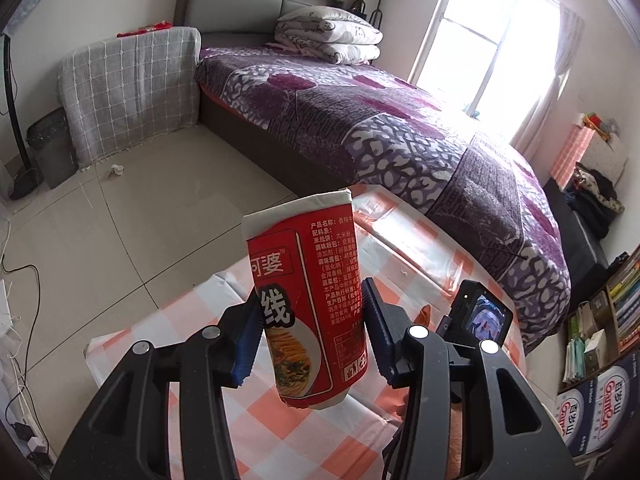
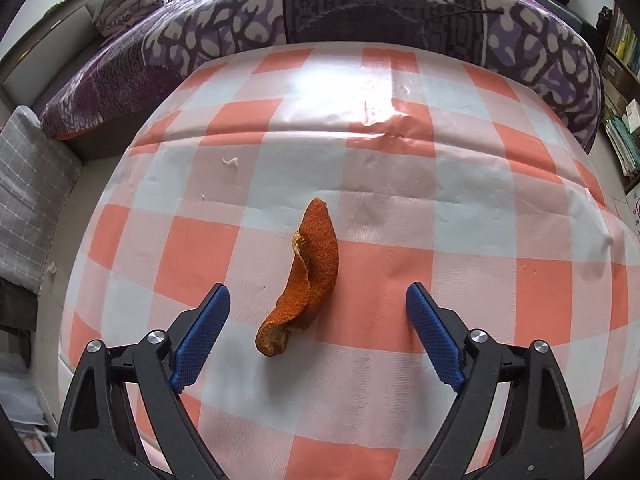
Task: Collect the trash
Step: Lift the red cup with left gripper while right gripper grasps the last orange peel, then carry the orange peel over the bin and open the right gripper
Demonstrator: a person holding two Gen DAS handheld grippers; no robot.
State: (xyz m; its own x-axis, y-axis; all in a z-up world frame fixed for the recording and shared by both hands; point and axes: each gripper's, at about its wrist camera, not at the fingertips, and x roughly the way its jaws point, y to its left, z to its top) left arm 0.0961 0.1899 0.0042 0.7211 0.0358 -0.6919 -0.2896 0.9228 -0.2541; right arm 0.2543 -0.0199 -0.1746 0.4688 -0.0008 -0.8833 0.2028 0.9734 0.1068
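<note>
**Noodle cup gripped on the left, orange peel between open fingers on the right**

The left tool [image 1: 312, 328] is clamped on a red noodle cup [image 1: 310, 300], its blue pads pressing the cup's two sides. The cup is tilted, with its white rim pointing up and away toward the bed [image 1: 380, 120], and it hangs above the bench [image 1: 280, 432], which is covered in an orange-and-white checked cloth. Just to the right of the left tool, the back of the other tool's camera [image 1: 480, 312] shows with its small screen lit.

The right tool [image 2: 318, 332] stands wide open over the same bench [image 2: 440, 200]. A curled strip of orange peel [image 2: 306, 276] lies flat on the cloth between the two blue fingers [image 2: 200, 332], touching neither of them (its near end curls up close to the left finger). A small white scrap [image 2: 231, 162] lies on the cloth farther off, toward the bed.

On the floor [image 1: 120, 240] beyond the bench, a crumpled white bit of paper [image 1: 116, 170] lies near a chair draped in grey checked fabric [image 1: 132, 92], and a dark bin [image 1: 52, 148] stands beside that chair against the wall. A folded quilt [image 1: 328, 34] sits at the head of the bed, and a bookshelf [image 1: 608, 312] stands at the far right.
</note>
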